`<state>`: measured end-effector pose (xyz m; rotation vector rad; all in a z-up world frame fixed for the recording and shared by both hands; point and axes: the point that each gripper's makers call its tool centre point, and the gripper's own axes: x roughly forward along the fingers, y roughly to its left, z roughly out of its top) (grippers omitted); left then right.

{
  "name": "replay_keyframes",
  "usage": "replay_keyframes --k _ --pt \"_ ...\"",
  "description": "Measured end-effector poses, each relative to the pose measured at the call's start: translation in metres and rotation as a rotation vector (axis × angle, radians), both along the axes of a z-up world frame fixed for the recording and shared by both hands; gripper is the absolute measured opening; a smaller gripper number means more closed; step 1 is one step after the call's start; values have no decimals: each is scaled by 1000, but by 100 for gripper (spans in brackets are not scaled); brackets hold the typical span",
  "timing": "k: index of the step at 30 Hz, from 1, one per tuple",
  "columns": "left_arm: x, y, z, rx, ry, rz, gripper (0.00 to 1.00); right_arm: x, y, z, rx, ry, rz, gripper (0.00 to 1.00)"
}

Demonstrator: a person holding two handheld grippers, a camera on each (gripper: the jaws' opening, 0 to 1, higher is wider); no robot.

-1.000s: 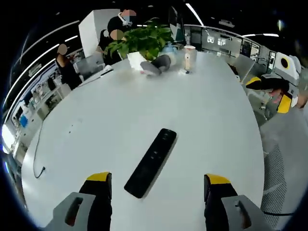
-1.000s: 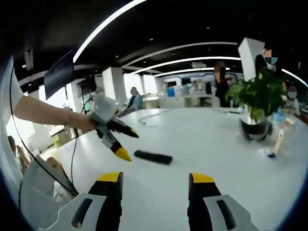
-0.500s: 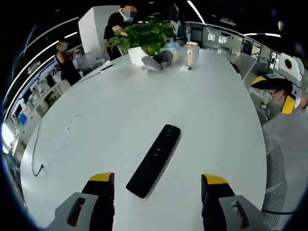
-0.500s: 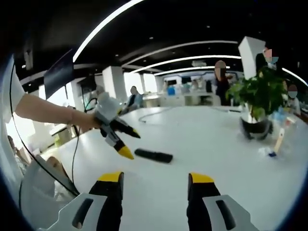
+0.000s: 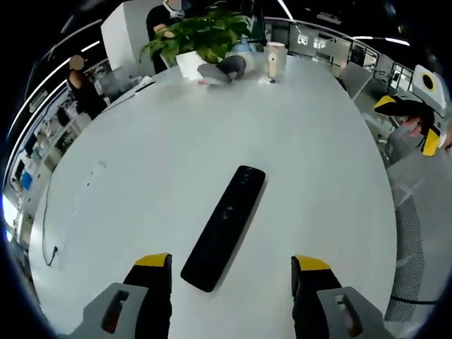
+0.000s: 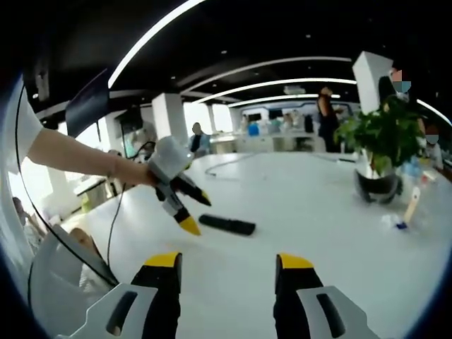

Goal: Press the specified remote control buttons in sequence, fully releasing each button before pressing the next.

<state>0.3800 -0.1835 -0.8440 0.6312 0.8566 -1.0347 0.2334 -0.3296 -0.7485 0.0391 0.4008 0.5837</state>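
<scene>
Left claw: wide open, empty, poised above near end of remote.
Right claw: also agape, empty, well back from remote.
Remote: flat on white tabletop, lying diagonally, untouched.
Risk: off-centre jab with yellow tip likely skids remote sideways.
Risk: both jaws landing together could press two buttons.
Plant: far edge, no hazard.

The table is presenting a smooth white top with a soft satin sheen. The remote control is showing as black plastic, matt, with faint raised buttons. The left gripper is displaying 2 black jaws with yellow tips on grey moulded plastic housings; the right gripper is showing the same finish. The plant is sitting in a glossy dark pot.
</scene>
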Motion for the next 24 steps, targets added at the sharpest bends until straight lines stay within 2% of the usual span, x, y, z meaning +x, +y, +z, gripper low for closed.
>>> replay_keyframes --k 15,24 --pt "4 -9 -7 31 11 -40 70 -2 1 -3 1 19 5 48" --pt "7 -4 -17 85 31 -68 70 -3 3 -4 -2 25 20 48"
